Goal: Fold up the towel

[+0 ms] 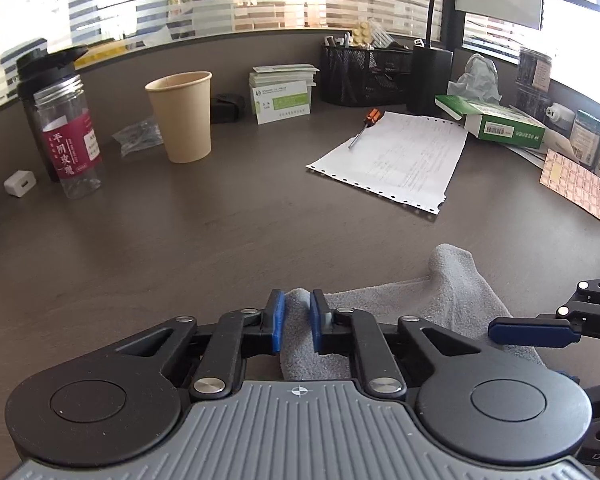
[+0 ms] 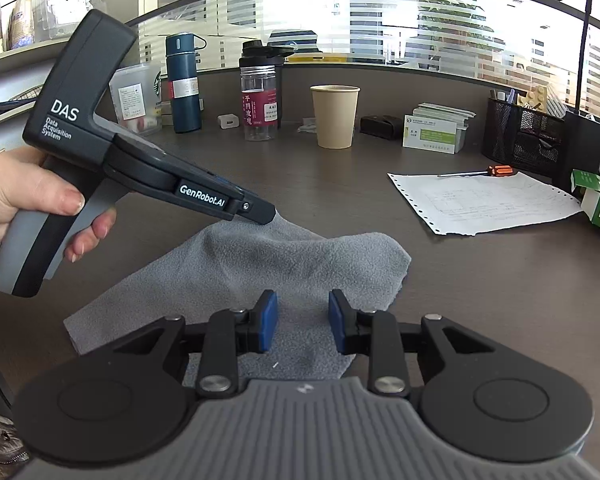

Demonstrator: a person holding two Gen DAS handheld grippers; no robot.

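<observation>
A grey towel (image 2: pixel 284 264) lies rumpled on the dark desk (image 2: pixel 480 300). My left gripper (image 1: pixel 297 322) is shut on a bunched part of the towel (image 1: pixel 452 292) and lifts it a little; in the right wrist view its tip (image 2: pixel 266 216) pinches a raised peak of cloth. My right gripper (image 2: pixel 303 322) is open, its blue pads either side of the towel's near part, just above it. One right finger (image 1: pixel 532 330) shows at the right edge of the left wrist view.
A paper cup (image 1: pixel 182 116), a clear jar with a red label (image 1: pixel 70 136), a printed sheet (image 1: pixel 396 160) with a screwdriver (image 1: pixel 364 126), a green box (image 1: pixel 496 120) and a black mesh organiser (image 1: pixel 364 74) stand behind the towel.
</observation>
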